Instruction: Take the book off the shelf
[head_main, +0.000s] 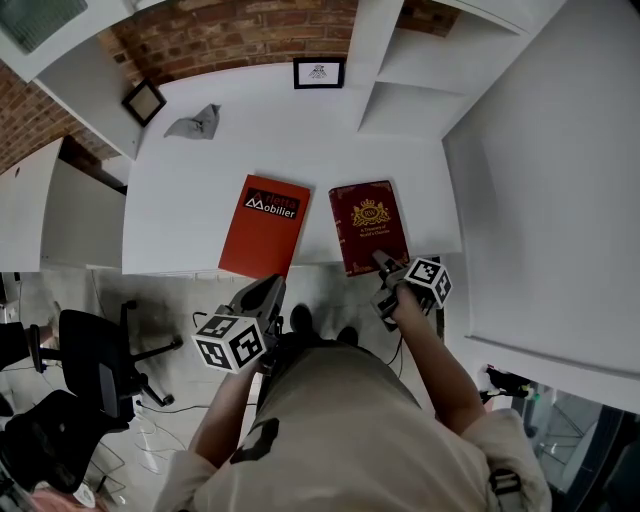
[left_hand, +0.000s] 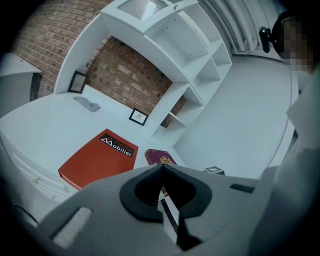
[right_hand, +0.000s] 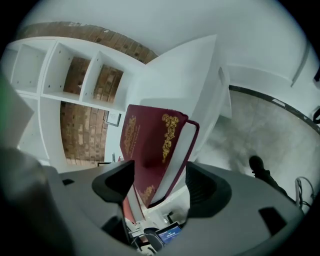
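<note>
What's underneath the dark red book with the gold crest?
The dark red book rests flat on the white table, its near corner sticking just past the front edge between the right gripper's open jaws. Anything between book and tabletop is covered.

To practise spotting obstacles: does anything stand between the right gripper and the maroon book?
Nothing visible does. A corner of the maroon book already sits between the parted jaws of the right gripper, and the orange book lies apart, to its left on the table.

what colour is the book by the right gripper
Dark red book with gold ornament; the right gripper view shows it best.
</note>
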